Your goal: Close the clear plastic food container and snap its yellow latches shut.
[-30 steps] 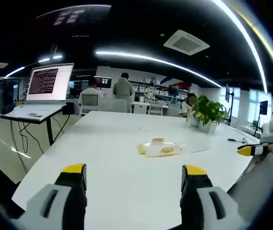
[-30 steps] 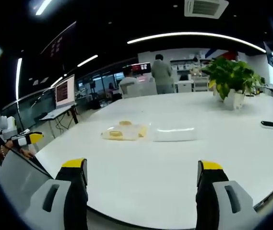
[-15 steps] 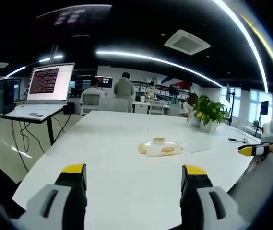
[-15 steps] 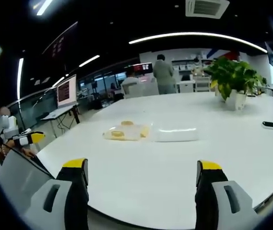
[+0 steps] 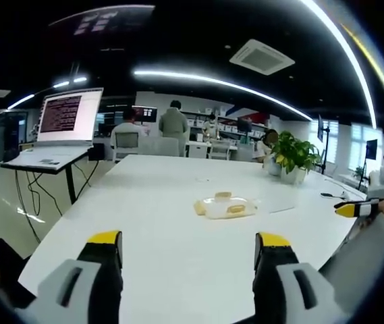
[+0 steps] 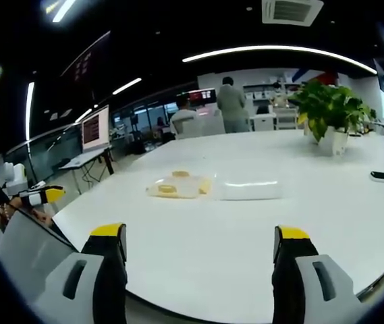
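Left gripper view: left gripper [image 5: 187, 251] sits at the bottom of the frame, jaws spread wide, yellow tips up, nothing between them. It hangs over the near edge of a large white table [image 5: 144, 202]. The clear plastic food container [image 5: 223, 206] lies at frame centre, slightly right, well apart from the jaws, with yellow latches [image 5: 235, 210] visible on its sides. Whether the lid is seated cannot be told at this size. At the right edge, mid-height, the right gripper [image 5: 355, 209] enters, yellow-tipped. A potted plant [image 5: 291, 157] stands on the table in the right middle. A laptop [image 5: 67, 121] with a lit screen is on a separate stand at upper left.

Right gripper view: the right gripper's [image 6: 198, 244] jaws are also wide apart at the bottom, empty. The container [image 6: 178, 185] rests left of frame centre on the table [image 6: 259, 229]; just beside it to the right lies a flat clear piece [image 6: 249, 189], possibly a lid, not certain. The left gripper [image 6: 38, 196] shows at the left edge, mid-height. The plant [image 6: 328, 111] is at upper right. People [image 6: 231, 104] sit and stand at desks in the background, top centre.
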Tool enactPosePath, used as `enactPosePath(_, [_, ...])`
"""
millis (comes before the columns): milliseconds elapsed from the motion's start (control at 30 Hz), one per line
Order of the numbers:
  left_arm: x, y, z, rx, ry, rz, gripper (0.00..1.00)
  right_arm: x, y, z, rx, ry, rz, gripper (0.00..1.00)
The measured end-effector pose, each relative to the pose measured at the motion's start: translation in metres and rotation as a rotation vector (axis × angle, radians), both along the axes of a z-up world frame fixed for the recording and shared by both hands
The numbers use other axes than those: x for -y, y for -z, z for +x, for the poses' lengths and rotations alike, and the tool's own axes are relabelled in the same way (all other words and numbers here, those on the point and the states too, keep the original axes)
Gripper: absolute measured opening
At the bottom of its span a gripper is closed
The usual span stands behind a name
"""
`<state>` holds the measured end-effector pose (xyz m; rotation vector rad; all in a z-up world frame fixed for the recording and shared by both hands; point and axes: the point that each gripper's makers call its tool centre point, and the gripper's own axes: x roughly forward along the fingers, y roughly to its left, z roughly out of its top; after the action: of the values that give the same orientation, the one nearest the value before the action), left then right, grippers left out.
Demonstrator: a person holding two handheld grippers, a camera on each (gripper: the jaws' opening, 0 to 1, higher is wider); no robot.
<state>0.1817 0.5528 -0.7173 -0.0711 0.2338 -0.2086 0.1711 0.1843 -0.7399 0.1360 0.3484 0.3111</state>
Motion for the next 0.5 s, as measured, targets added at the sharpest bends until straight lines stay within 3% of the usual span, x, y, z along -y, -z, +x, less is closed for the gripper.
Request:
enactPosePath(133, [-0.001,-0.006,-0.001,0.033,-0.011,0.0,0.75,-0.004,-0.001,0.0,0.007,-0.031,0.015,0.85])
enactPosePath(200, [0.0,-0.005,-0.001,0.023,-0.006,-0.012,0.75,-0.007,-0.003,-0.001,0.019,-0.05,0.008,0.81])
enactPosePath(400, [0.002,-0.004,-0.001,0.015,0.006,0.051,0.75,-0.012,-0.002,-0.003,0.009,-0.088,-0.01,0.82])
enactPosePath(467, [0.005,-0.009,-0.002,0.034,0.023,0.05,0.77,-0.015,-0.003,-0.003,0.014,-0.107,-0.025,0.8])
enactPosePath(500, [0.011,-0.017,-0.001,0.078,0.051,0.029,0.78,-0.015,-0.003,-0.003,0.014,-0.111,-0.038,0.8])
